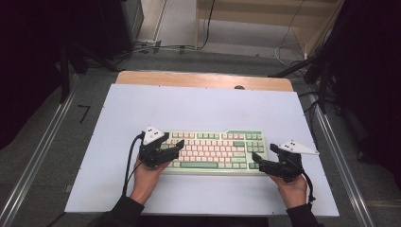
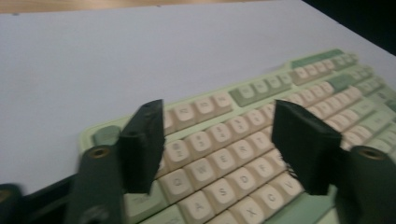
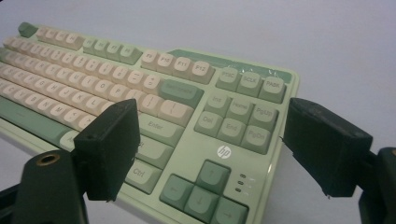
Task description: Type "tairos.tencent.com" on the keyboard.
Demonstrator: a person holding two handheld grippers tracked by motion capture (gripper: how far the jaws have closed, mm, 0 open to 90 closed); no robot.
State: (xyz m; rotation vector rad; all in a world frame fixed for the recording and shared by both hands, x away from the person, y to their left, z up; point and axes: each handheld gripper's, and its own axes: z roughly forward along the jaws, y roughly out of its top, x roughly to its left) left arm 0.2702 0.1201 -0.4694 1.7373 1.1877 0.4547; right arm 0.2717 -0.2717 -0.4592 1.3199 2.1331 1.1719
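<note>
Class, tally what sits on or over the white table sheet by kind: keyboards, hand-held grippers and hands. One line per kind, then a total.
Green and cream plastic keyboard: 1
Black two-jaw grippers, left gripper and right gripper: 2
Hands, left hand and right hand: 2
Total: 5

My keyboard [image 1: 215, 151] shows a pale green case, cream keys and darker green modifiers, with a white logo; it's on a light lavender mat [image 1: 198, 106], and my jaws are black.
</note>
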